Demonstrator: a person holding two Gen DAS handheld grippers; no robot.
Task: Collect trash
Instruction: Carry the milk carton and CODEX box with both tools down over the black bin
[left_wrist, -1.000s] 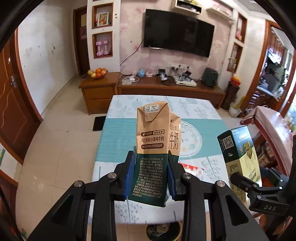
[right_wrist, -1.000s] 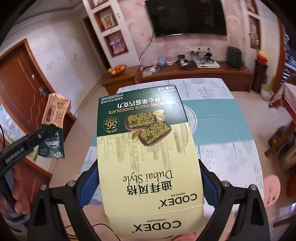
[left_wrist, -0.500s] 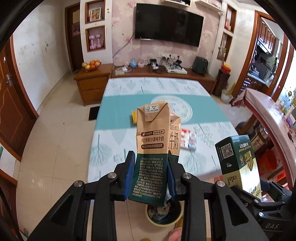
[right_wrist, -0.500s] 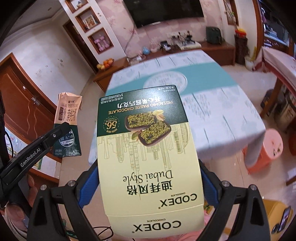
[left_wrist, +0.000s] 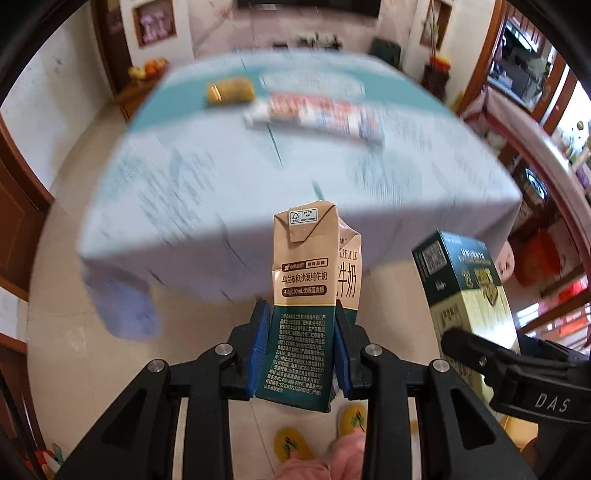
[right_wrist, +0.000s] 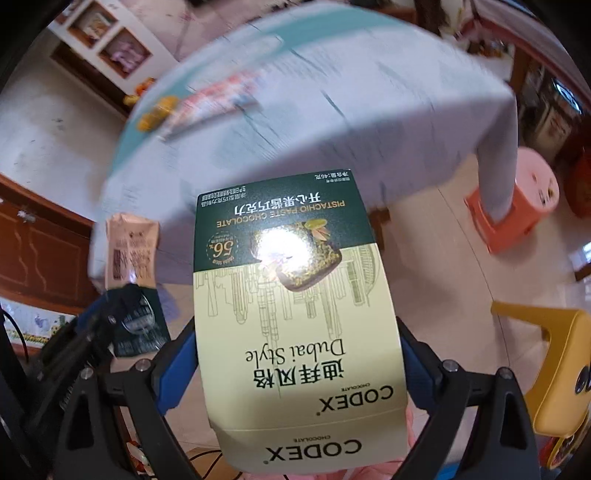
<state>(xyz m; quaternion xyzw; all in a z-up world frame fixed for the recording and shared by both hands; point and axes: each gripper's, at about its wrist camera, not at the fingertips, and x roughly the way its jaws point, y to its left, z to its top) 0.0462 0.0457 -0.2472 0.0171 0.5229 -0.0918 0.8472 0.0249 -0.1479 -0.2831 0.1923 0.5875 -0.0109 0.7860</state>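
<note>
Now, your left gripper (left_wrist: 300, 354): clamped on the milk carton (left_wrist: 308, 295), upright, off the table (left_wrist: 288, 177).
Your right gripper (right_wrist: 295, 373): squeezing the chocolate box (right_wrist: 295, 314) by its sides.
Table: toothpaste tube (left_wrist: 314, 116), yellow packet (left_wrist: 229, 91).

The milk carton (left_wrist: 308, 295) is tan on top and dark green below. At 3 o'clock, the chocolate box (right_wrist: 295, 317) is green and pale yellow. The worktop (left_wrist: 221, 166) cloth is white and teal.

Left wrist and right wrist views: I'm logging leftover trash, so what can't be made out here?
- Red-and-white wrapper and yellow packet on the tablecloth-covered table: print motion-blurred in both views.
- Tan-and-green milk carton: blurred in right wrist view.
- Green-and-cream chocolate box: picture washed out by glare.
</note>
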